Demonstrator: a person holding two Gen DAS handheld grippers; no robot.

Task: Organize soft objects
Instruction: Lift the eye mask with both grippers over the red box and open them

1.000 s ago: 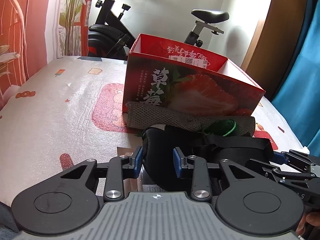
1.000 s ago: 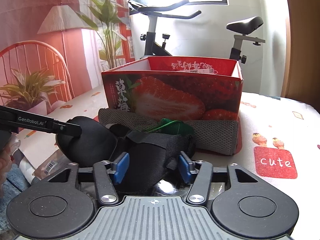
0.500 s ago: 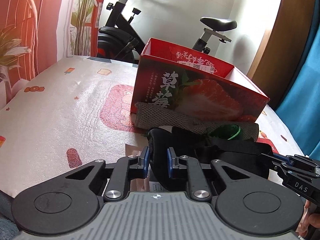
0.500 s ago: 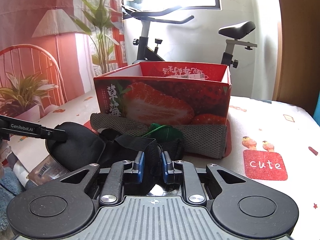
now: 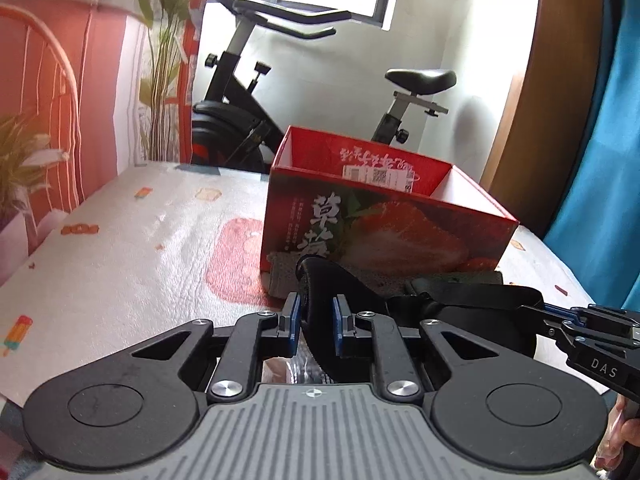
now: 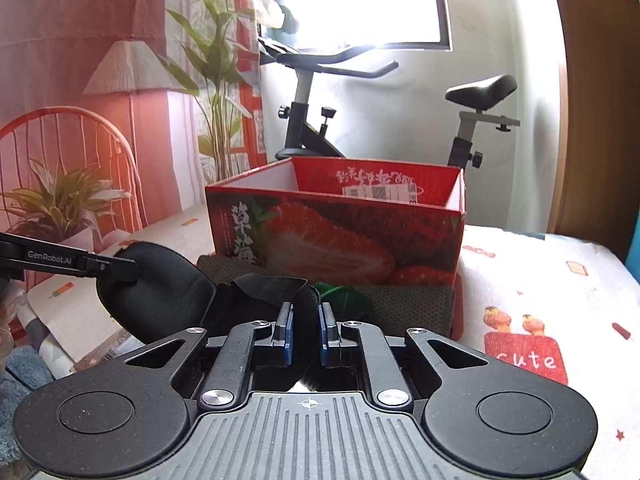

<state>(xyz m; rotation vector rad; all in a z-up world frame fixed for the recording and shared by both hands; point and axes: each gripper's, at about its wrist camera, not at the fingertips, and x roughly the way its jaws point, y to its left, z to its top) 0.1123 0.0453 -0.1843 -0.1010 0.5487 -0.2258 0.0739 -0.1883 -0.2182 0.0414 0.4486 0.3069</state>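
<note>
A black padded eye mask (image 5: 476, 316) (image 6: 168, 288) with a strap hangs just above the table, in front of a red strawberry box (image 5: 380, 236) (image 6: 332, 240). My left gripper (image 5: 316, 314) is shut on the mask's left cup, whose edge stands up between the blue pads. In the right wrist view the left gripper (image 6: 120, 266) reaches in from the left. My right gripper (image 6: 306, 322) is shut on the mask's black strap end, and it enters the left wrist view as the right gripper (image 5: 538, 314). A grey mesh cloth (image 6: 412, 308) and a green bundle (image 6: 344, 296) lie against the box.
The open box is empty apart from a label inside. An exercise bike (image 6: 312, 112) stands behind the table (image 5: 120, 248), which has a patterned cover. A blue towel (image 6: 20, 372) and a clear packet (image 6: 108, 354) lie at the near left. A blue curtain (image 5: 600, 160) hangs at the right.
Both grippers closed from open onto the eye mask, the left on its cup and the right on its strap end. The mask now sits higher, lifted off the table.
</note>
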